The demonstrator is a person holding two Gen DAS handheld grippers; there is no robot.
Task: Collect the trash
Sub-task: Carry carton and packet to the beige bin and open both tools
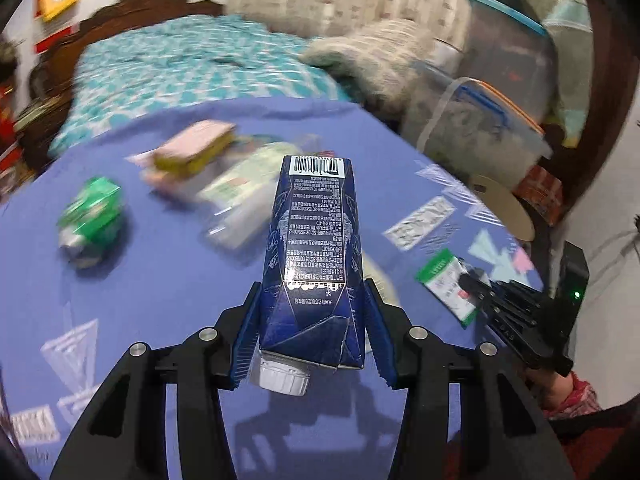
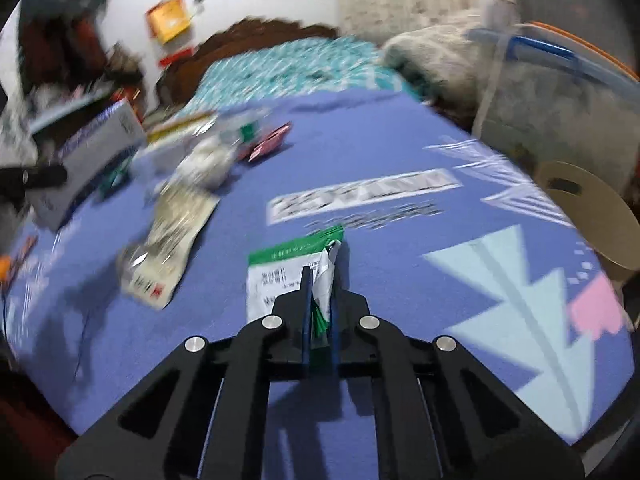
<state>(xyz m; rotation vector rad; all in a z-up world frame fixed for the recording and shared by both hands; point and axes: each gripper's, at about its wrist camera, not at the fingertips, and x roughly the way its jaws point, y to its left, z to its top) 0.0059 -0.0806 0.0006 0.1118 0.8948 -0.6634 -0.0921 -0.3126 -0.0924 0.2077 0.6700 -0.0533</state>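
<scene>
My left gripper (image 1: 312, 320) has its pads pressed on the flanks of a dark blue printed drink carton (image 1: 314, 248), about half open, white screw cap toward me and barcode end at twelve o'clock. The carton looks lifted clear of the purple patterned tablecloth (image 1: 160, 280). My right gripper (image 2: 320, 300) is pinched nearly closed on the crumpled edge of a green-and-white paper sachet (image 2: 288, 272), the rest of which lies flat on the cloth at eleven o'clock from the fingertips.

More trash waits: a crushed green can (image 1: 92, 216) at ten o'clock in the left view, and a clear plastic wrapper (image 2: 168, 240) at ten in the right.

My worries: the carton is gripped near its folded, tapered end, so a quick swing could lever it out. The sachet is held only by a thin edge and may tear or slide free.
</scene>
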